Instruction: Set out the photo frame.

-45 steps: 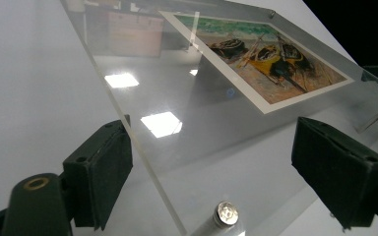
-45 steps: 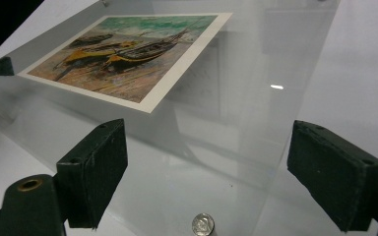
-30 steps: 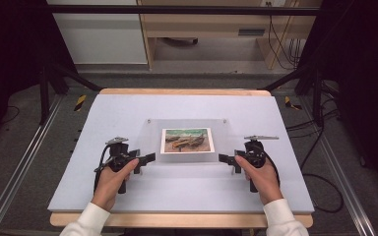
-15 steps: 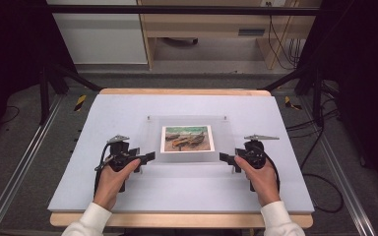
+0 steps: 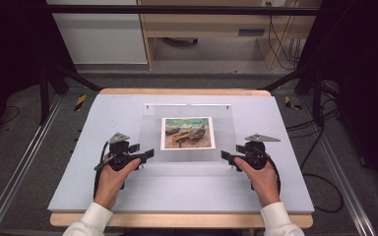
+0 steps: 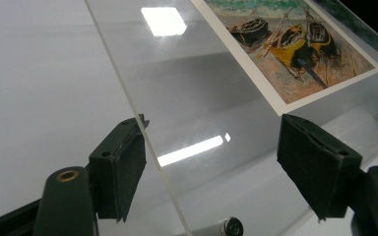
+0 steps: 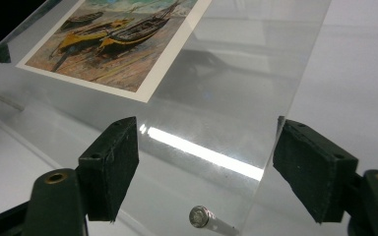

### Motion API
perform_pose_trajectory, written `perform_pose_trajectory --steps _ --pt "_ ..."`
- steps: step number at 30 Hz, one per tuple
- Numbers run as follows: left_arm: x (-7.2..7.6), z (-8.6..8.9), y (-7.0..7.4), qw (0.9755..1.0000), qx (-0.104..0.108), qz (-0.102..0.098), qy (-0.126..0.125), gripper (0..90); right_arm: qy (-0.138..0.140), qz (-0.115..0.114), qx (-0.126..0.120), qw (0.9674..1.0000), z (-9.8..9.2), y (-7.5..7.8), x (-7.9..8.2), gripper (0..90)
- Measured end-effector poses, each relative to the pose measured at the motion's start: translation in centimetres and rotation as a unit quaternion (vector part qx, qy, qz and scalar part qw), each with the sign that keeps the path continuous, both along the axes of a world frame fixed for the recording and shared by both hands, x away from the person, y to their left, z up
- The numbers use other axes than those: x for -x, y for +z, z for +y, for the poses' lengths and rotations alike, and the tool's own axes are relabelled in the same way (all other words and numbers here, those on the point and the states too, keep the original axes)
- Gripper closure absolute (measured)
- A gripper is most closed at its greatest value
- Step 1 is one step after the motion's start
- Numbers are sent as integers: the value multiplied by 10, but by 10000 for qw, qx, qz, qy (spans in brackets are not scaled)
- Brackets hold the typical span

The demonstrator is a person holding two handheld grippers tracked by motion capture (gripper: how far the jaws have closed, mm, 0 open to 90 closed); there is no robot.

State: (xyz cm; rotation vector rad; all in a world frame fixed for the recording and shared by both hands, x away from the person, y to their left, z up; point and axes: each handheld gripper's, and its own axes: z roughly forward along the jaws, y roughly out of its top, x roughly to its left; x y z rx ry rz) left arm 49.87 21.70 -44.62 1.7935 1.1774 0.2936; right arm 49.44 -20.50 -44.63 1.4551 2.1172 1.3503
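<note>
Since the earlier frame both hands have kept their place; only the jaws have been closing. The clear acrylic frame [image 5: 187,135] with its boat print [image 5: 187,132] lies between the left gripper [image 5: 147,155] and right gripper [image 5: 226,156]. Each gripper's jaws straddle a near corner, apart, not yet clamped. A two-handed grasp appears imminent.

Left gripper [image 5: 146,155] and right gripper [image 5: 225,156] flank clear frame [image 5: 187,155]

Bare table [image 5: 103,187] lies free all around the clear acrylic frame [image 5: 147,132] at centre.
</note>
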Motion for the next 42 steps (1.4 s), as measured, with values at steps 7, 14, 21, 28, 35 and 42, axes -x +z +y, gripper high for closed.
perform_pose_trajectory --steps 7,14,21,28,35,42 --pt "14 -3 2 9995 -182 -230 80 291 -26 -291 214 9993 1 2 14 303" --pt "26 -2 1 9985 -261 -464 106 335 -65 -475 396 9981 2 3 27 360" --pt "34 0 1 9977 -295 -602 108 372 -118 -552 464 9973 1 4 35 404" --pt "44 -1 1 9965 -375 -723 167 400 -145 -640 560 9963 1 4 44 446" --pt "49 1 1 9964 -388 -729 171 450 -132 -719 647 9952 -1 3 50 490" --pt "52 1 2 9960 -451 -754 162 469 -118 -732 634 9952 -3 3 54 526"
